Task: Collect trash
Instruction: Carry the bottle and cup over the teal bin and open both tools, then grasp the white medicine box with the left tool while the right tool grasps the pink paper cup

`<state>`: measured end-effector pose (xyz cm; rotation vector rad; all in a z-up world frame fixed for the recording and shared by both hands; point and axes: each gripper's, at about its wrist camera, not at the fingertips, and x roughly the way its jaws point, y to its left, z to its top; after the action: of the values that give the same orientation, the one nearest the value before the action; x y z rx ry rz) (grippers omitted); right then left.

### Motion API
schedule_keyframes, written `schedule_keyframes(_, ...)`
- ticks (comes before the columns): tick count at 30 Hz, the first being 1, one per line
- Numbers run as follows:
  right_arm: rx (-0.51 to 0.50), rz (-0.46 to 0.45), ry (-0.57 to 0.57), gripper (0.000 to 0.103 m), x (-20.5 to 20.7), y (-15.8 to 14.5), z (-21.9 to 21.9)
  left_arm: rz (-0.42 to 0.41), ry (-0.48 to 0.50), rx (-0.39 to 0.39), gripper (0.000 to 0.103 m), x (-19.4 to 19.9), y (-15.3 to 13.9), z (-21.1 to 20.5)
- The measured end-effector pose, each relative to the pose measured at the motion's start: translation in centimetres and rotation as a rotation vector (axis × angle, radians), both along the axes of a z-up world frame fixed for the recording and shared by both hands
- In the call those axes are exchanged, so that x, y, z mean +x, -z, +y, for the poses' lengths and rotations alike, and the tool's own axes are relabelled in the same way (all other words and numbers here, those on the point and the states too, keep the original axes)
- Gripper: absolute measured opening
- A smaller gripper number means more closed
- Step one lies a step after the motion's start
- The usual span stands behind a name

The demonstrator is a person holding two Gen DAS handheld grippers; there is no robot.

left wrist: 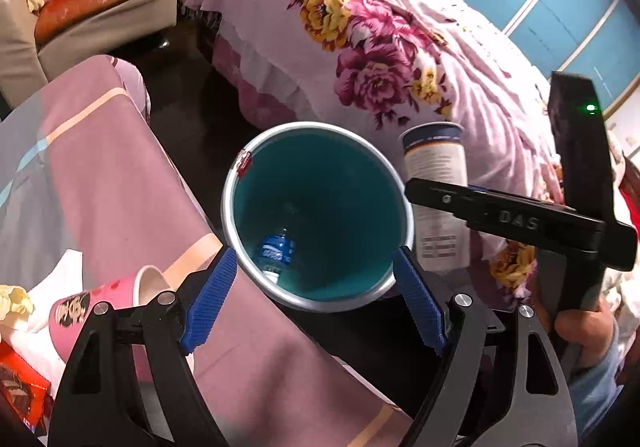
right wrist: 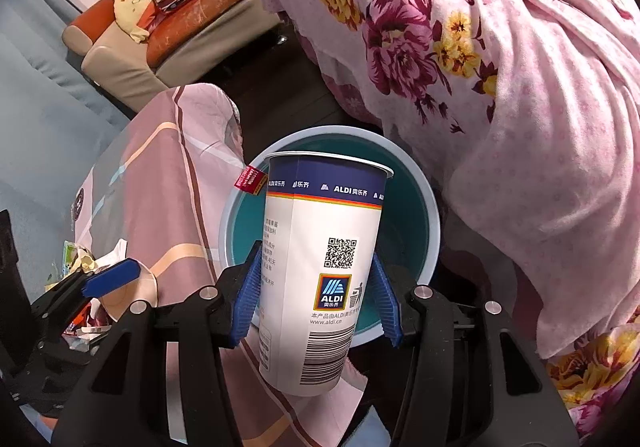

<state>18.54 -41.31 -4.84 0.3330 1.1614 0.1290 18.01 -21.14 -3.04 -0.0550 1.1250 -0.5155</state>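
A teal trash bin [left wrist: 320,183] with a silver rim stands on the dark floor between the table and the bed, with a blue-labelled bottle [left wrist: 277,249] at its bottom. My left gripper [left wrist: 316,299] is open and empty just above the bin's near rim. My right gripper [right wrist: 316,297] is shut on a white and blue ALDI paper cup [right wrist: 320,259], held upright over the bin [right wrist: 424,207]. The cup [left wrist: 438,183] and the right gripper [left wrist: 436,195] also show in the left wrist view, at the bin's right edge.
A table with a pink striped cloth [left wrist: 120,183] is on the left, holding a pink cup [left wrist: 116,303], a red box [left wrist: 22,395] and crumpled wrappers [right wrist: 84,259]. A floral-covered bed [left wrist: 400,47] is on the right. A sofa [right wrist: 192,27] stands behind.
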Motion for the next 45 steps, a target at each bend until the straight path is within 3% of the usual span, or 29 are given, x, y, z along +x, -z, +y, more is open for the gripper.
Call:
schedule_keyframes(4,0.004,0.010,-0.014,0.050,0.0,-0.1,0.6,-0.009,-0.002,-0.021,0.081,-0.8,-0.8,0.6)
schedule_keyframes(6,-0.003,0.005,-0.021,0.062,-0.1,-0.3,1.0,-0.019,-0.005,-0.025,0.081,-1.3,-1.2,1.0)
schedule_keyframes(9,-0.013,-0.004,-0.022,0.068,-0.5,-0.7,1.4,-0.029,-0.011,-0.037,0.082,-2.0,-2.0,1.6)
schedule_keyframes(13,-0.021,-0.013,-0.027,0.072,-1.1,-1.3,1.9,-0.056,-0.032,-0.038,0.090,-3.0,-2.7,2.5)
schedule_keyframes(30,-0.063,-0.023,-0.175,0.077,-4.9,-3.2,8.6,-0.056,-0.172,0.003,0.091,-8.1,-3.0,11.0)
schedule_keyframes(45,-0.072,-0.004,-0.284,0.079,-9.2,-3.4,13.7,0.018,-0.283,0.097,0.091,-13.4,0.3,16.0)
